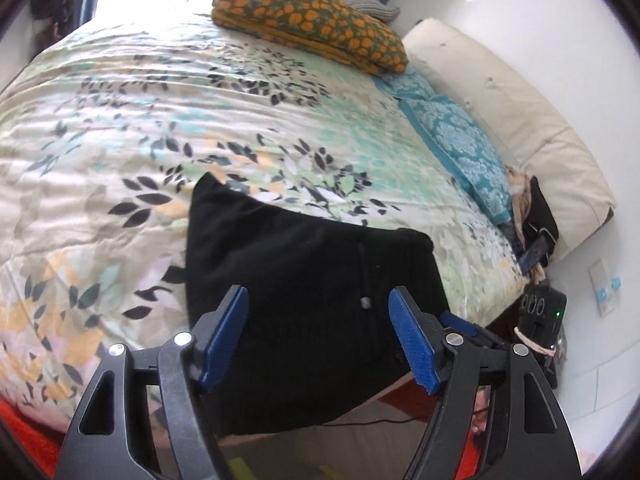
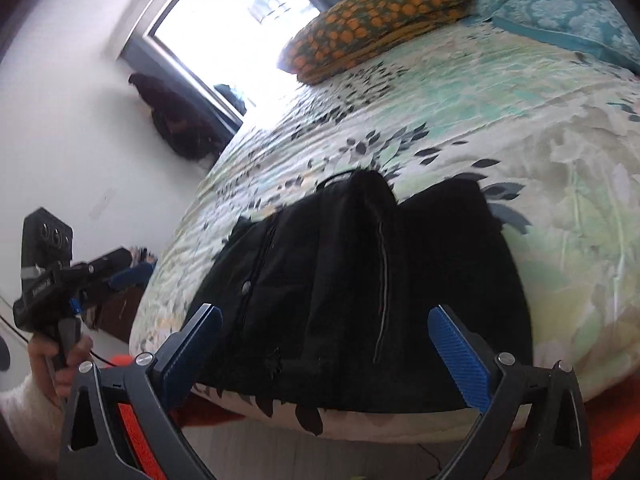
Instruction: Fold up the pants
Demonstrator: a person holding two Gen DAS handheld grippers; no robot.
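One pair of black pants (image 1: 304,280) lies folded into a compact block near the foot edge of the bed (image 1: 120,128), on a floral quilt. There are two claws. The left claw (image 1: 318,336) stands released, its two blue pads spread with nothing between them; it hangs above the near part of the pants, not touching the cloth. The right claw (image 2: 324,354) is also released, pads wide apart, above the near edge of the pants (image 2: 360,280) and clear of them. In the right wrist view the other claw is seen off to the left of the bed, held in a hand (image 2: 48,364) with a pale sleeve.

At the far end of the bed lie one orange-dotted folded blanket (image 1: 308,20) and two teal patterned pillows (image 1: 460,148). One cream headboard cushion (image 1: 512,128) runs along the wall.

The pants sit close to the foot edge of the bed, their near side almost at the quilt's drop; a thin pale stripe and a small button show on the cloth. Beyond the pants the quilt is open all the way to the blanket, and it stretches wide on both sides. A bright window (image 2: 240,4) stands past the far corner, with a dark bundle (image 2: 176,120) below it.
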